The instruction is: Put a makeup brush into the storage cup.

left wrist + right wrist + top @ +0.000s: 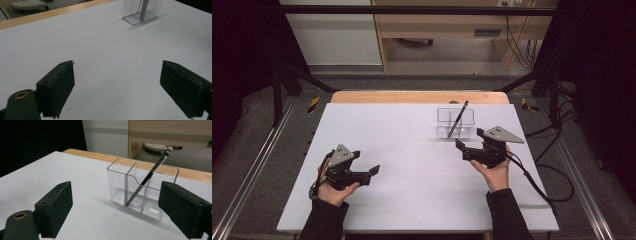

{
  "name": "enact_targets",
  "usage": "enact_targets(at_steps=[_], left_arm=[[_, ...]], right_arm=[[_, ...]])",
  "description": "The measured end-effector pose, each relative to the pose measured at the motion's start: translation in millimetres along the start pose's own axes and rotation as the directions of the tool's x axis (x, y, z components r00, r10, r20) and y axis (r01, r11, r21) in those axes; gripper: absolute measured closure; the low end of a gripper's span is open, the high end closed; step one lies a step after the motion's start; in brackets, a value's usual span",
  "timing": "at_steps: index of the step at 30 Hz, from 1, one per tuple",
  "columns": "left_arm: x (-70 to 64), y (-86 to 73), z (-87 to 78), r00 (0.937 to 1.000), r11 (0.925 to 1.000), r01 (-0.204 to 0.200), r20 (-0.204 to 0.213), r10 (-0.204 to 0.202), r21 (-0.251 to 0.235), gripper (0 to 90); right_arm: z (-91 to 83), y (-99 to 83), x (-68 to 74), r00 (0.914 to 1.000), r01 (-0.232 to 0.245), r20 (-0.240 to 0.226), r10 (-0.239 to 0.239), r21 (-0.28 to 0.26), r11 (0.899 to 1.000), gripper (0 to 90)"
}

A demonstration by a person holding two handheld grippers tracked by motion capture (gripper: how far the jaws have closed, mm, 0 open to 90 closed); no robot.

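A clear plastic organiser point(446, 116) with several compartments stands on the white tabletop point(412, 145) at the back right. A dark pen point(458, 119) leans inside it, tip down. My right gripper point(469, 138) hovers just in front of the organiser, open and holding nothing. In the right gripper view the organiser point(117, 180) and the pen point(150, 173) stand a short way beyond the open jaws point(116, 185). My left gripper point(366, 162) is at the front left, open and holding nothing. The left gripper view shows its spread jaws point(117, 65) over bare table, with the organiser point(152, 10) far ahead.
A wooden strip point(419, 96) runs along the table's far edge. Beyond it stand a white cabinet point(332, 35) and wooden furniture point(442, 25). Metal rails point(257, 160) flank the table. The right gripper's cable point(537, 187) trails off the right side.
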State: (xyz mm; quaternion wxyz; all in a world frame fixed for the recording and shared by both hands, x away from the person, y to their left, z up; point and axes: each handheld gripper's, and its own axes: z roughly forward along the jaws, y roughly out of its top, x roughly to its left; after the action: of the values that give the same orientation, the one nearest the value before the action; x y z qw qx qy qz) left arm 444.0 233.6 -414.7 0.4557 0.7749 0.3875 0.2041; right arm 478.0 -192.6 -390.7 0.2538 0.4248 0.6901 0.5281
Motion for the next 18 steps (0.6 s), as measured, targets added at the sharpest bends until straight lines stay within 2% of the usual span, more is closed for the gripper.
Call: enact_targets(at_steps=[8, 18], left_arm=[[1.5, -2.1, -0.2, 1.0000, 1.0000, 0.004, 0.008, -0.004, 0.005, 12.1], [4.0, -5.6, -2.0, 0.9999, 0.9999, 0.012, 0.005, -0.012, -0.001, 12.0]], right_arm=[[-20.3, -7.9, 0.6, 0.9995, 0.014, -0.029, -0.014, 0.005, 1.000, 8.3], [-36.0, -24.9, -2.4, 0.9992, 0.024, -0.031, -0.023, 0.031, 0.999, 6.6]])
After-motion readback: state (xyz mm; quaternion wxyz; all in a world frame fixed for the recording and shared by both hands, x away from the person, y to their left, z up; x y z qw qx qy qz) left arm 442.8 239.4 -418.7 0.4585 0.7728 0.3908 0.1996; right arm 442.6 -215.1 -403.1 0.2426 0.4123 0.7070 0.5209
